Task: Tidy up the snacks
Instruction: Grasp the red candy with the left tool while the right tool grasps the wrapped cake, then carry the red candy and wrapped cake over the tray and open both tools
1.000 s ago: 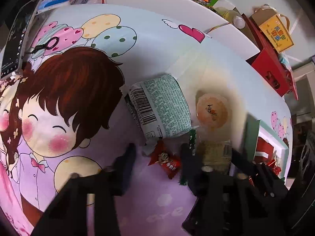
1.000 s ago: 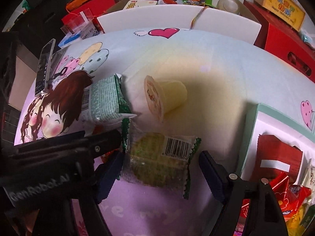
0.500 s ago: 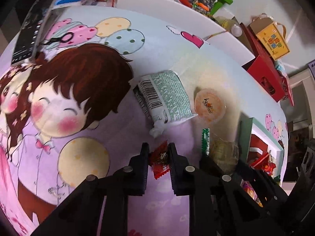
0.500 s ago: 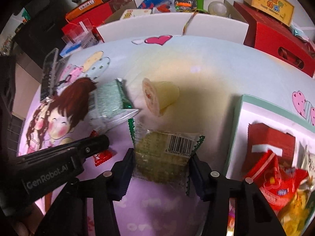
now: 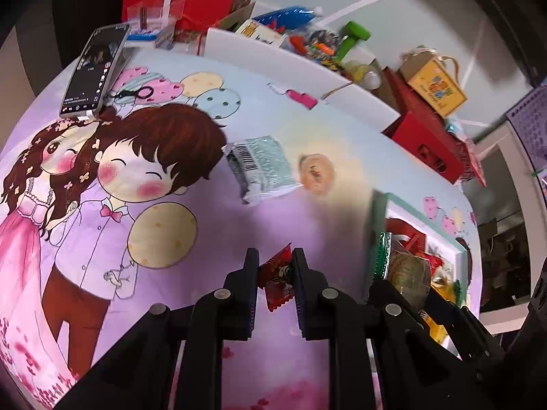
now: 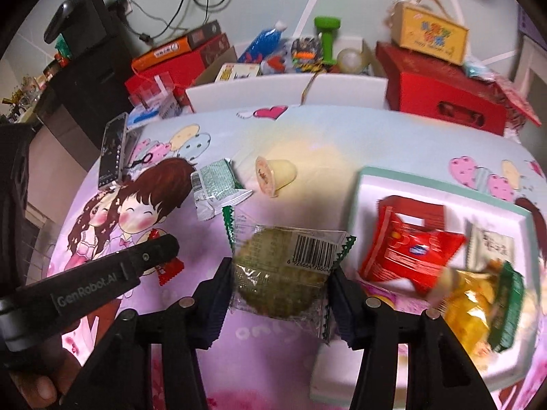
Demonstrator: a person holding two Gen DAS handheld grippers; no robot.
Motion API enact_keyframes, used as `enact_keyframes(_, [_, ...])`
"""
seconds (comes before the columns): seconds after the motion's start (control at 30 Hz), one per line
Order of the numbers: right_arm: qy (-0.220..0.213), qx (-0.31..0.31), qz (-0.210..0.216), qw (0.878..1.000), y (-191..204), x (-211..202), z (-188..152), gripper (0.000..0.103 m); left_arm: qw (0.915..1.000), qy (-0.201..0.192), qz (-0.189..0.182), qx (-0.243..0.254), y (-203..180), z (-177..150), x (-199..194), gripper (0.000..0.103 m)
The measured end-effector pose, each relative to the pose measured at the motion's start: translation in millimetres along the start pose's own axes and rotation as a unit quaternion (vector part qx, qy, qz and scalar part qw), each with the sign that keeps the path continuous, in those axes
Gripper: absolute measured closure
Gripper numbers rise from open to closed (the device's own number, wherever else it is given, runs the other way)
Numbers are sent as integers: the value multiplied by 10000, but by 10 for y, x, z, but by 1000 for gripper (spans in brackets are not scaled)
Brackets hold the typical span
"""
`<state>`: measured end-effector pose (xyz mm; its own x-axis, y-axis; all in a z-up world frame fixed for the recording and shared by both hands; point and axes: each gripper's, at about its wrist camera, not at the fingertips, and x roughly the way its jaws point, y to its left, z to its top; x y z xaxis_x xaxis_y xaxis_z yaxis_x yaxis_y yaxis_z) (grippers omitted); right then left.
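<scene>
My left gripper is shut on a small red candy packet, lifted above the cartoon tablecloth. My right gripper is shut on a clear-wrapped green pastry with a barcode, held off the table beside a white tray with a mint rim. In the tray lie red snack bags and a yellow bag. A green-white packet and a jelly cup on its side remain on the cloth. The left gripper with its red packet shows in the right wrist view.
A phone lies at the cloth's far left. Behind the table stand red boxes, a yellow box, a green dumbbell and a white board. A hand holds the left gripper.
Both grippers closed on their snacks and rose: the left took the red candy packet, the right the green pastry. The right has carried its pastry toward the tray.
</scene>
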<state>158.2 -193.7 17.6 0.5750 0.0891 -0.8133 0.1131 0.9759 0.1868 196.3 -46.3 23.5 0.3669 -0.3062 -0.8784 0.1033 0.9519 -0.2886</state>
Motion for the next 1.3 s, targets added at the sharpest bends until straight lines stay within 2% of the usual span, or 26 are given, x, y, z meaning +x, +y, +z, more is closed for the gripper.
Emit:
enact_keyframes(0.3, [-313,229,-91,9992,-198,-462,-150,47,9998,-85,-9,186,-270,-210,-247,83])
enact_keyframes(0.53, [-523,448,-257,9973,-410,-842,-218,47,9992,11,-148,366,-578,-356,-392,83])
enact_keyframes(0.77, [-784,915,-274,9923,-847,-1188,-240,47,9974,-31,-140,703,-1028,-417,-550,83])
enact_keyframes(1.03, [-791,1282,-370,9879,-1559,-1354,-260,47,9950,-2,-73,992,-1600,-524,-574,83])
enact_keyframes(1.3, [-672,1296,-611,9874,-2121,-1363,-232,47,9889,-7,-135,1481,-2127,-398,-435,83])
